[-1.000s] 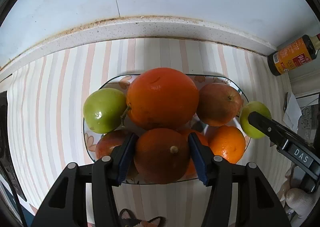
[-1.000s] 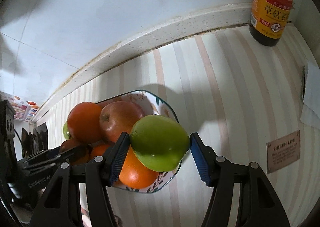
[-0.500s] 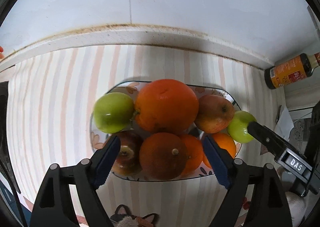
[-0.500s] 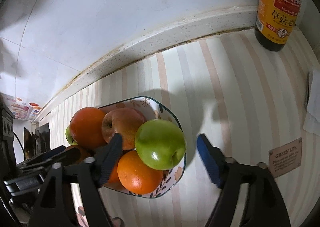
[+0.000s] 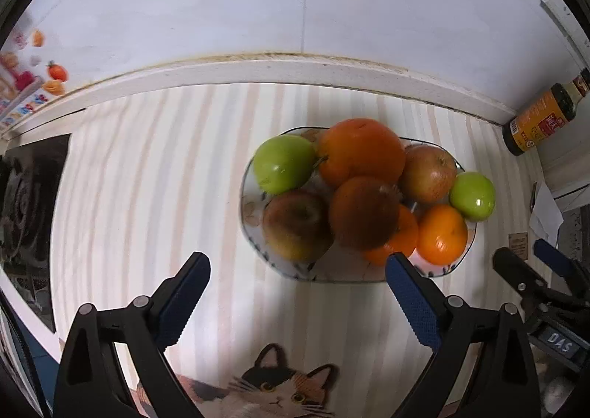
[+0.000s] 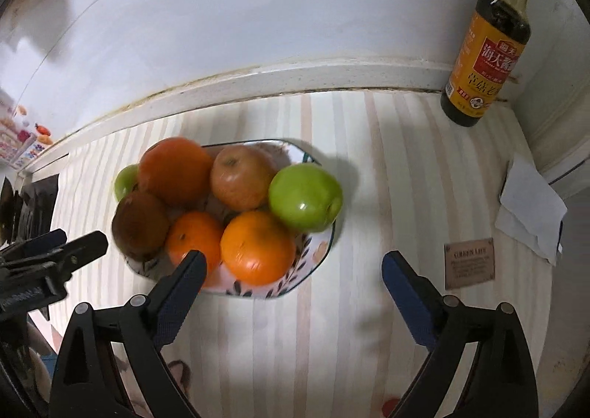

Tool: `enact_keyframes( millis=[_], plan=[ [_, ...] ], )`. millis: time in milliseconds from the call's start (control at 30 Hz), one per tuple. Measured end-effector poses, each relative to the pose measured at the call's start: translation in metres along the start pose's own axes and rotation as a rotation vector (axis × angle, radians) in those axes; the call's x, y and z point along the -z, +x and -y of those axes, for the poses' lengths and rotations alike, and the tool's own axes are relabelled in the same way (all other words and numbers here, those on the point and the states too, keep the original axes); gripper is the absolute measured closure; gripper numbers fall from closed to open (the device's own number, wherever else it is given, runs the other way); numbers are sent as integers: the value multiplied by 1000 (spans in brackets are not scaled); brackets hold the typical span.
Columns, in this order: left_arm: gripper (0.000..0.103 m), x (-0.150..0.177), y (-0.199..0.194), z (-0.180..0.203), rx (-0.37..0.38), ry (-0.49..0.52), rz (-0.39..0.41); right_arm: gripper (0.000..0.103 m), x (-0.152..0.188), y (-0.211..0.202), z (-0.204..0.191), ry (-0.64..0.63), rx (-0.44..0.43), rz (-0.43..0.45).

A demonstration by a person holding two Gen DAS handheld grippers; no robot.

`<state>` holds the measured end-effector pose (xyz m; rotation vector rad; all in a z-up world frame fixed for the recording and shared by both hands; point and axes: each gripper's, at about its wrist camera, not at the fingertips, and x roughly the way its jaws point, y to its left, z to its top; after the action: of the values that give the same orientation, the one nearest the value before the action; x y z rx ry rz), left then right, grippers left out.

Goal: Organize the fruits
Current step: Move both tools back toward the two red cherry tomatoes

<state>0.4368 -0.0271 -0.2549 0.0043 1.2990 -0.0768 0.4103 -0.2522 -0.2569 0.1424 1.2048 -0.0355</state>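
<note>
A patterned plate [image 5: 246, 208] on the striped mat is heaped with fruit. On it lie a big orange [image 5: 361, 156], a dark orange [image 5: 363, 213], two green apples [image 5: 284, 163], reddish apples and smaller oranges. My left gripper [image 5: 297, 263] hangs above the plate's near edge, jaws opening, nothing between them. In the right wrist view the right gripper [image 6: 293, 259] stands back from the plate [image 6: 313, 263], jaws also opening and empty. The green apple [image 6: 304, 195] rests on the plate's right rim beside an orange [image 6: 256, 246]. Each gripper shows at the edge of the other's view.
A soy sauce bottle [image 6: 483, 49] stands by the wall ledge at the back right. White paper [image 6: 531, 208] and a small brown label [image 6: 468, 263] lie to the right of the plate. A dark stove top [image 5: 25, 197] borders the mat on the left.
Both grippers opened wide: the left let go of the dark orange, the right let go of the green apple. Both drew back and up from the plate.
</note>
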Motion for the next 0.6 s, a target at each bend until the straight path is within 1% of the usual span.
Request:
enact_keyframes(
  millis=[100,233,367,433,600],
  plan=[
    [6,15,-17,-4,-14,-6,47,5,11,-19,-5,-1,11,34],
    [6,33,-49,-9,-40,3,124,5,29,-51,-14,-7,37,91],
    [6,51,-87,-14,-21,16,193,5,53,-88,-25,-7,66,145],
    [6,61,-106,-16,-16,28,228,5,62,-104,-30,-1,62,164],
    [6,87,-143,-20,9,40,283,5,91,-147,-42,-7,64,223]
  ],
)
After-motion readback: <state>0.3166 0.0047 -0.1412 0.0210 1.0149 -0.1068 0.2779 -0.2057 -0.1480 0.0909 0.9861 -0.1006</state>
